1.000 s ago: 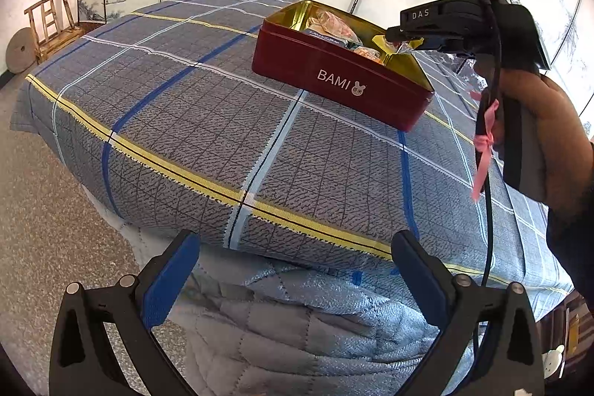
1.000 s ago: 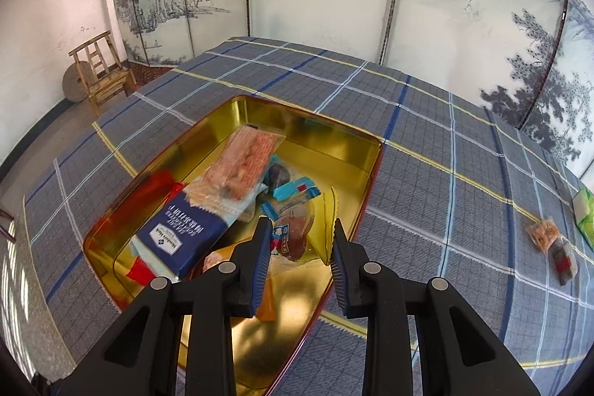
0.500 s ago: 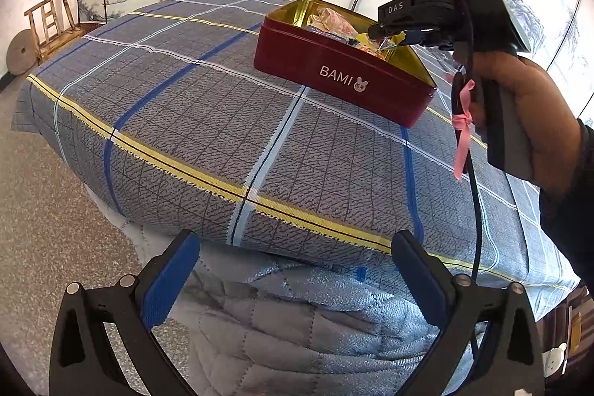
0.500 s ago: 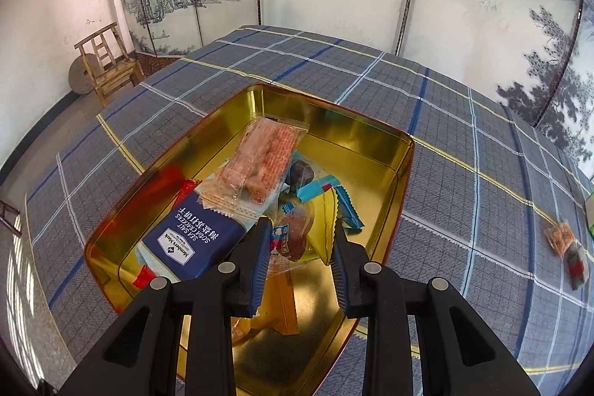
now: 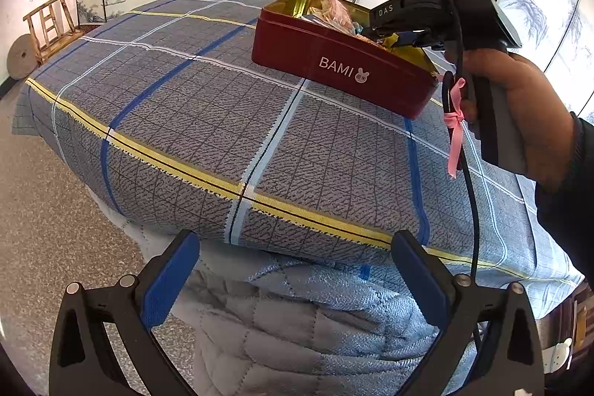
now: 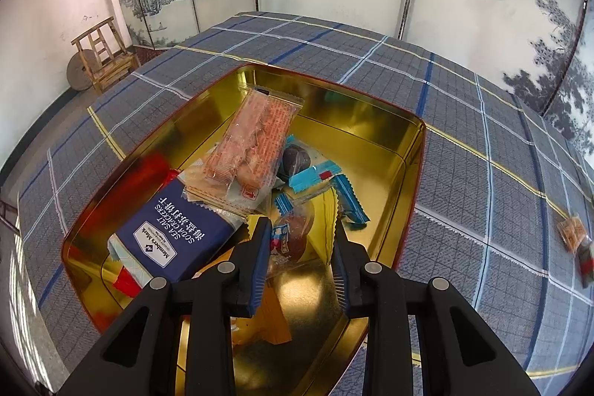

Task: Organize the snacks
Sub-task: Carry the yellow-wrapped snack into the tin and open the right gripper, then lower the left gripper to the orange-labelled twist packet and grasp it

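Gold-lined inside and red outside, the tin (image 6: 404,151) sits on the checked bedspread (image 6: 464,136), with white "BAMI" lettering on the side that the left wrist view faces. The right gripper (image 6: 300,236) hangs low over the tin's near right part, its jaws drawn close together on a clear-wrapped snack with a brown filling and a yellow wrapper edge (image 6: 293,232); the blue pads (image 6: 260,262) press on the packet from both sides.

Inside the tin, a navy pack of soda crackers (image 6: 174,236) lies at the near left. A long clear packet of pinkish biscuits (image 6: 256,136) leans across the middle, its far end raised toward the far wall of the tin. Just right of it lie a dark round sweet (image 6: 295,156) and some blue-wrapped bars (image 6: 315,177). Two small packets (image 6: 575,240) lie on the bedspread well to the right of the tin.

From the left wrist view, a hand (image 5: 519,106) grips the right gripper's handle, a pink ribbon (image 5: 454,136) tied to its cable. The left gripper (image 5: 293,262) hangs at the near edge of the bed, well apart from the tin, its jaws spread wide with nothing between them.
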